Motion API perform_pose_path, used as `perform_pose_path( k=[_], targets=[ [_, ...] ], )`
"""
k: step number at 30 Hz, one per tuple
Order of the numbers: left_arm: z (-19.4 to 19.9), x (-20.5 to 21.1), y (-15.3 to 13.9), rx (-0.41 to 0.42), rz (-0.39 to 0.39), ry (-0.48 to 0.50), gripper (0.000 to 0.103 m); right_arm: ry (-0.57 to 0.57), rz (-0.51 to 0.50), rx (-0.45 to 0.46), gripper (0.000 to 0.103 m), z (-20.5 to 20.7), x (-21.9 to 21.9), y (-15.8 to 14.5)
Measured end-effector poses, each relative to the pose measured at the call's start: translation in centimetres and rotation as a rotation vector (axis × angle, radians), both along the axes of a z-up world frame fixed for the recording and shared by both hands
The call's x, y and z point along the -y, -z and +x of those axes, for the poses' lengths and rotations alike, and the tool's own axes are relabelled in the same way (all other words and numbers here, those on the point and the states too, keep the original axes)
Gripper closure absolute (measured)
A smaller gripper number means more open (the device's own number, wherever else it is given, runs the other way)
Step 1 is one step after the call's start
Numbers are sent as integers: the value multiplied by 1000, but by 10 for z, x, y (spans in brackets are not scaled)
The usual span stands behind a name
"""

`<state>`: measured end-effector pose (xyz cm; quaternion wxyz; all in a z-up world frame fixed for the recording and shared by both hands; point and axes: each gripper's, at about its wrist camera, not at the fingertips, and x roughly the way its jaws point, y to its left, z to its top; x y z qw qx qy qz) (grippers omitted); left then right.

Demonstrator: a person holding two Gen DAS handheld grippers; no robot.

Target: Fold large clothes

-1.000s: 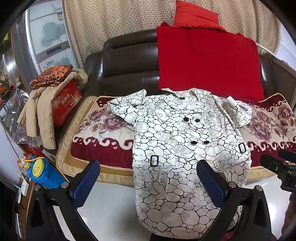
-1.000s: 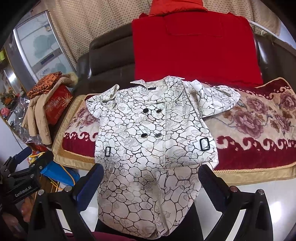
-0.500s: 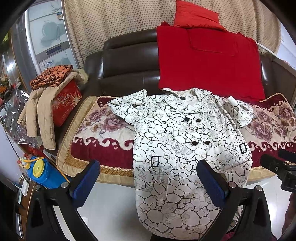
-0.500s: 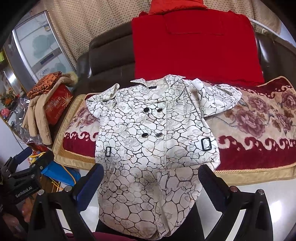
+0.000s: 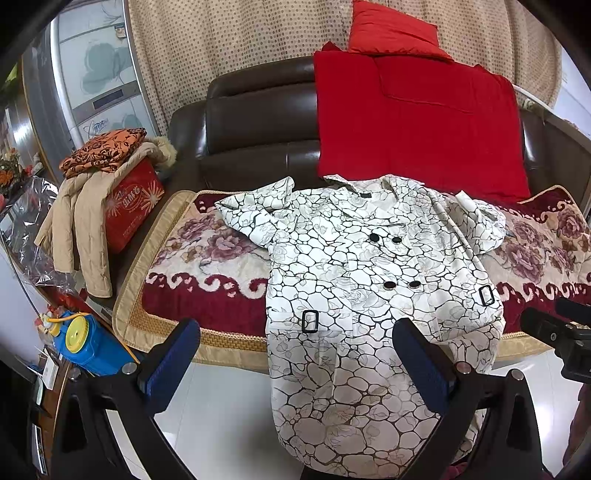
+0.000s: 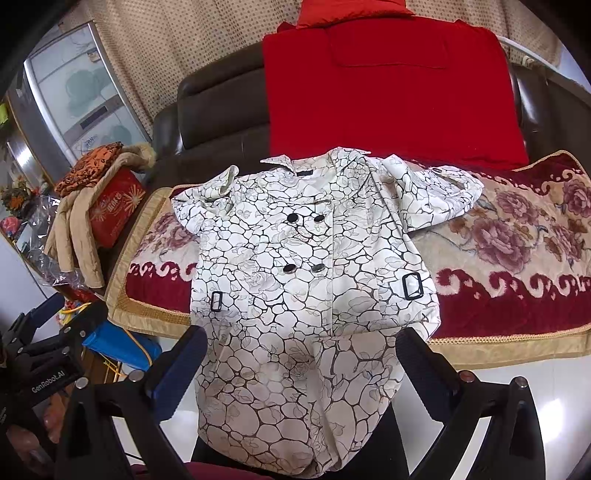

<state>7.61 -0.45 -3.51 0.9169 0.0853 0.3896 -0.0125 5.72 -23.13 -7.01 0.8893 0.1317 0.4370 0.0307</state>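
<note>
A white coat (image 5: 354, 280) with a black crackle print and black buttons lies face up on the sofa seat, its skirt hanging over the front edge toward me. It also shows in the right wrist view (image 6: 306, 280). My left gripper (image 5: 295, 354) is open and empty, held back from the coat's lower left. My right gripper (image 6: 303, 362) is open and empty, in front of the hanging skirt. Both sleeves are folded in at the shoulders.
The brown leather sofa (image 5: 258, 122) carries a floral red seat cover (image 5: 207, 258), a red blanket (image 5: 413, 122) and a red cushion (image 5: 391, 33). At the left stand a red box (image 5: 129, 206) with beige and orange clothes and a blue container (image 5: 81, 339). White floor lies below.
Both grippers drifted very slightly; the right wrist view shows the coat marginally nearer. Nothing was taken hold of.
</note>
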Motion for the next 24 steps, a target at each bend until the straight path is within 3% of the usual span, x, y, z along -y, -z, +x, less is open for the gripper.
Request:
perform_pose_path(
  k=[7, 12, 16, 18, 22, 24],
  targets=[
    [7, -1, 9, -16, -6, -1, 0, 7, 11, -1, 0, 4, 5, 4],
    [24, -2, 38, -92, -80, 29, 0, 83, 22, 51, 0, 16, 36, 6],
    [45, 1, 71, -149, -17, -18, 0, 209, 25, 108, 0, 32, 93, 14],
    [55, 2, 83, -141, 12, -31, 0, 288, 82, 133, 0, 43, 131, 24],
    [77, 0, 93, -119, -11, -40, 0, 418, 142, 154, 0, 76, 202, 53],
    [92, 2, 97, -134, -36, -48, 0, 457, 219, 160, 0, 98, 235, 71]
  ],
)
